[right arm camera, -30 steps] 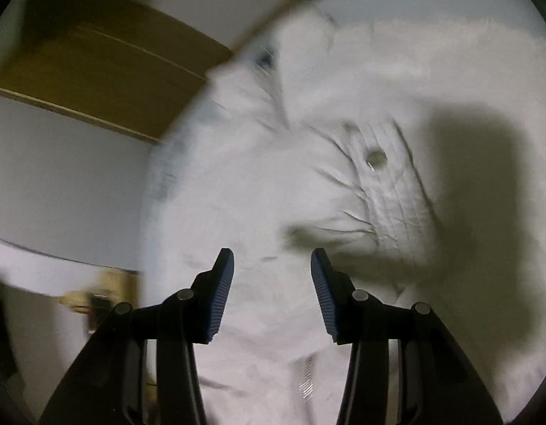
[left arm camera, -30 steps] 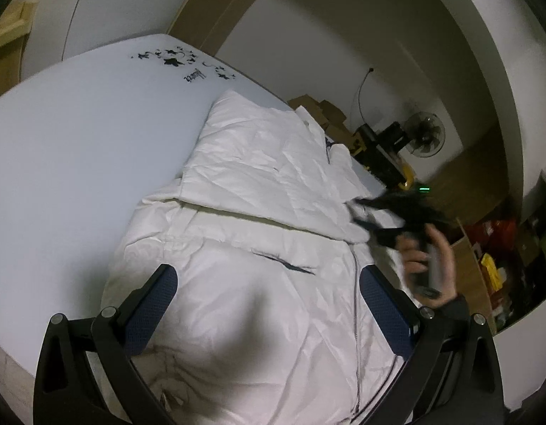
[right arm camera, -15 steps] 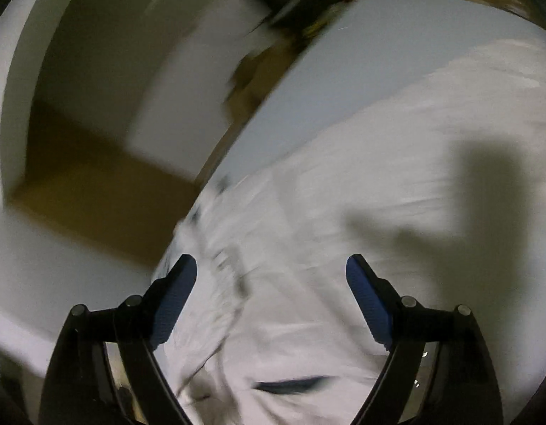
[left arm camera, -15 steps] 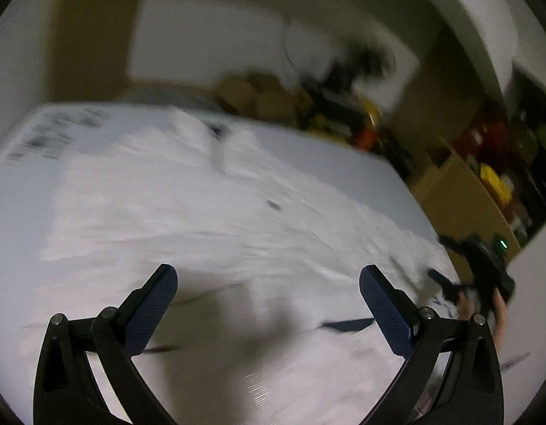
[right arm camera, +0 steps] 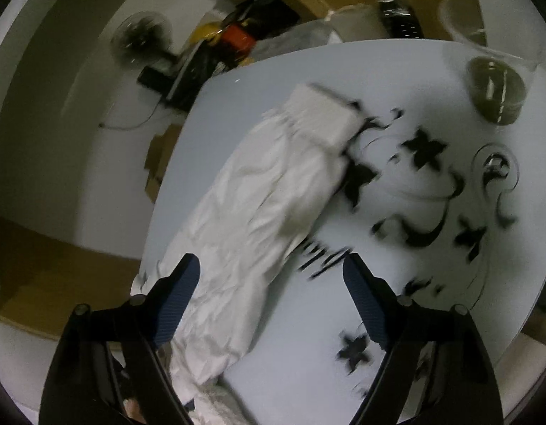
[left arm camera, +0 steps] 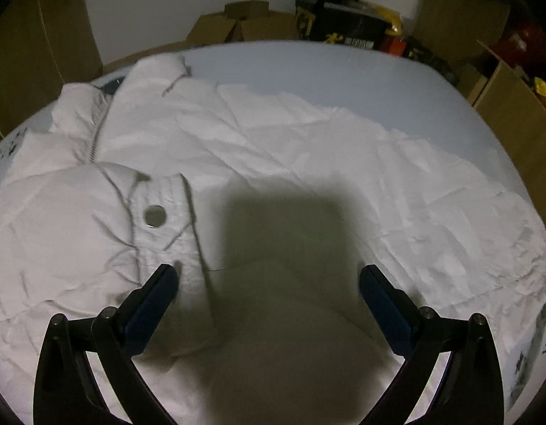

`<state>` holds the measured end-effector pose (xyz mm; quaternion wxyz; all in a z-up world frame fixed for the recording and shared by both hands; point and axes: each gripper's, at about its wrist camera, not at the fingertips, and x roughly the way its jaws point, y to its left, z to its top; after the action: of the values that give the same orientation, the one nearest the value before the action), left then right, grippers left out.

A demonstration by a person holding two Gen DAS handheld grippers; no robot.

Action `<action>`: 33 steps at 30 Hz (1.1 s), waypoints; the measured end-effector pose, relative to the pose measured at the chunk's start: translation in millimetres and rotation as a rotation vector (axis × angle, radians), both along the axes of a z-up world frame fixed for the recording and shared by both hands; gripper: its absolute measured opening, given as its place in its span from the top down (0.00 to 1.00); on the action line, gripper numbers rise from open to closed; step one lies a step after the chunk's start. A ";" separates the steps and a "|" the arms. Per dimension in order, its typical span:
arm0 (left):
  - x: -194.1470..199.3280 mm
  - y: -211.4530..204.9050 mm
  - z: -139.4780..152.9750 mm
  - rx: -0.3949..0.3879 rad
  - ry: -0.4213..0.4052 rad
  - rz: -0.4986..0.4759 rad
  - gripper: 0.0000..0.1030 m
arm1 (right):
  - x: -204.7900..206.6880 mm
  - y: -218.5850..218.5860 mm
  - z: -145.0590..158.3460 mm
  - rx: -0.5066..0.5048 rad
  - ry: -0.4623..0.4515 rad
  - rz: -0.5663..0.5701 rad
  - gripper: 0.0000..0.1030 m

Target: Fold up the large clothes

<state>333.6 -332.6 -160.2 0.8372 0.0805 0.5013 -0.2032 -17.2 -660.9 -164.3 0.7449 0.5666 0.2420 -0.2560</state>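
A white padded jacket (left arm camera: 308, 148) lies spread on a pale table (left arm camera: 343, 71). Its collar and zipper (left arm camera: 99, 127) sit at the upper left, and one sleeve is folded over the chest, its cuff with a metal snap (left arm camera: 155, 216) facing up. My left gripper (left arm camera: 268, 276) hovers open just above the chest, its left fingertip beside that cuff. In the right wrist view the other sleeve (right arm camera: 258, 198) stretches out to a ribbed cuff (right arm camera: 322, 117). My right gripper (right arm camera: 271, 265) stands wide above it, jaws closing slightly, pads touching nothing; the sleeve's edge lies under the left finger.
The table (right arm camera: 396, 283) carries a black floral print. A clear plastic cup (right arm camera: 495, 88) stands near its far right corner, a dark bottle (right arm camera: 396, 10) behind it. Cardboard boxes (left arm camera: 244, 24), a fan (right arm camera: 142, 35) and clutter surround the table.
Both hands swept sideways and rolled. The left view went from the whole jacket to the folded cuff and collar. The right gripper's jaws widened and now face the outstretched sleeve.
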 end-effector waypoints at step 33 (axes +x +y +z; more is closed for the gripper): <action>-41.6 176.7 63.6 -0.207 -0.049 0.118 0.00 | 152.3 201.0 205.0 -0.459 -0.184 0.251 0.95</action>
<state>292.0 -155.9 -96.6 0.8637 -0.0309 0.4608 -0.2019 135.1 -459.9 40.7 0.8984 0.3696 0.1774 -0.1574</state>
